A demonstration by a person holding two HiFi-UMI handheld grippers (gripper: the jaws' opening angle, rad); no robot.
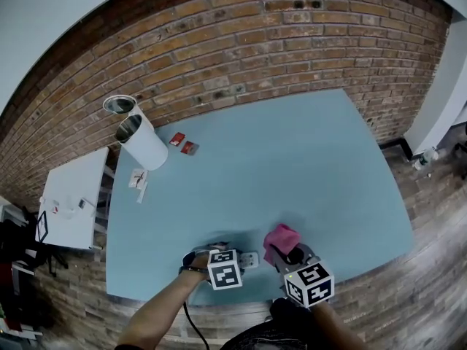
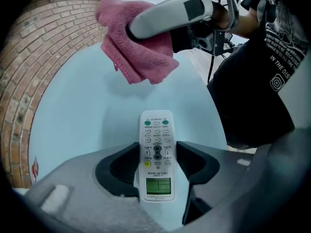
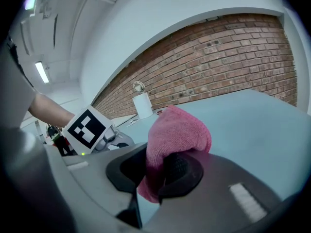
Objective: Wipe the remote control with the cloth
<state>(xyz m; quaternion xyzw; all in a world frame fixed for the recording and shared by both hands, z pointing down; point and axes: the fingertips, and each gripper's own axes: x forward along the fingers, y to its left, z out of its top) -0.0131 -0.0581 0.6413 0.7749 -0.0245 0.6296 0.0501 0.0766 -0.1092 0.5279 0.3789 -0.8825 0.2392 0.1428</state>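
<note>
Left gripper view: the remote lies between your left gripper's wide jaws.
It rests near the desk's front edge; your right gripper's jaws clamp the pink cloth close by.

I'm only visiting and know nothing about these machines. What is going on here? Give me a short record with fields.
Surface: light blue table
Left tongs: open, pointing down over the table
Between left tongs: white remote control, lying flat, buttons up
Right tongs: shut on a pink cloth
Cloth and remote: apart, not touching
Also on table: white cylinder, far side
</note>
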